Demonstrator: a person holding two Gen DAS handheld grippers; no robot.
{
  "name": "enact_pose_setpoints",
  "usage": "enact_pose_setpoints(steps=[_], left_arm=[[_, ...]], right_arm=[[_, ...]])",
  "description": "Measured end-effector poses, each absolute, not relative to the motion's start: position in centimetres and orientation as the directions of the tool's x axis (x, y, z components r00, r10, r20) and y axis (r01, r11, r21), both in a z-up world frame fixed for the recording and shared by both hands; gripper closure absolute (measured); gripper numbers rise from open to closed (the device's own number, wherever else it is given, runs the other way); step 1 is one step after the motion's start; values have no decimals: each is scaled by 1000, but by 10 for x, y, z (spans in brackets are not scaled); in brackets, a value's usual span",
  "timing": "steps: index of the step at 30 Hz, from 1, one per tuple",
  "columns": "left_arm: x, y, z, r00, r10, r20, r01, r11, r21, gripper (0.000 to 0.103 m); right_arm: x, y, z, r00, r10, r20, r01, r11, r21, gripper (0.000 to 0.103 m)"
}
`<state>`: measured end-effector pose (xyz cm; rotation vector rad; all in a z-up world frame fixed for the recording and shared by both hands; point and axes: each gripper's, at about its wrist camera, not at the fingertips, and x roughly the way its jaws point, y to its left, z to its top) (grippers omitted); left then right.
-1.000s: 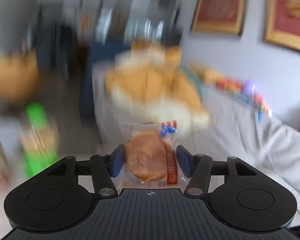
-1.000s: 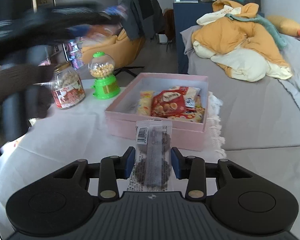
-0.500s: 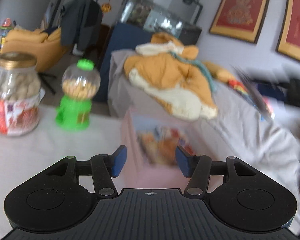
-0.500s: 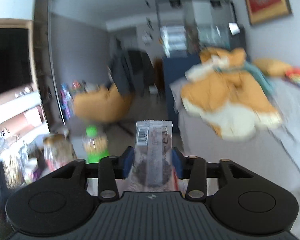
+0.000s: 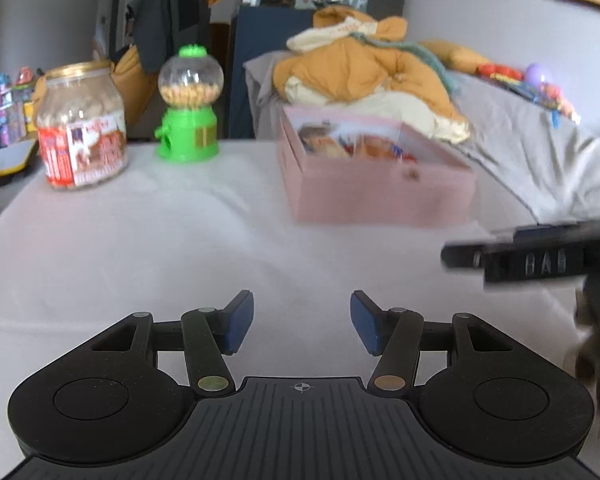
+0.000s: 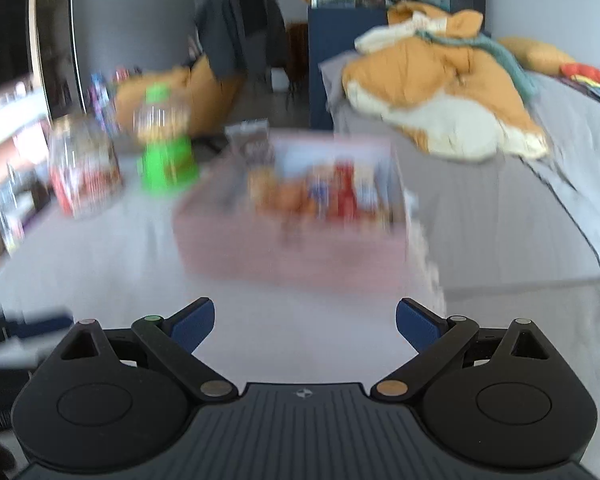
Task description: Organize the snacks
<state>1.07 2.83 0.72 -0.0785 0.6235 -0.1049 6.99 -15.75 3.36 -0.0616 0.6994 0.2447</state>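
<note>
snack packets (image 5: pixel 352 145), inside open pink box (image 5: pixel 380 196)

Pink box (image 5: pixel 384 192); green-based candy dispenser (image 5: pixel 188 136); clear jar (image 5: pixel 80 128) with red-and-white label and gold lid; white table cover (image 5: pixel 160 240); orange-and-cream blanket (image 5: pixel 364 76); blue pads (image 5: pixel 240 320) on black left hand-held gripper (image 5: pixel 302 322).
</note>
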Motion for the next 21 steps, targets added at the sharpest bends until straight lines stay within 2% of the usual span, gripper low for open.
enact_pose_setpoints(steps=[5, 7, 14, 16, 21], left_arm=[[8, 15, -5, 801, -57, -596, 38, 998, -44, 43], [10, 13, -5, 800, -47, -598, 33, 999, -34, 43], [10, -1, -7, 799, 13, -601, 25, 998, 55, 41], [10, -2, -7, 799, 15, -601, 24, 998, 58, 40], [10, 0, -7, 798, 5, -602, 25, 999, 41, 41]], right_arm=[[54, -154, 5, 687, 208, -696, -212, 974, 82, 5], [54, -153, -6, 673, 173, -719, -197, 979, 51, 2], [46, -154, -12, 712, 137, -689, -160, 987, 31, 0], [39, -154, -15, 746, 130, -654, -155, 988, 19, 0], [42, -155, -12, 744, 132, -655, -151, 988, 28, 0]])
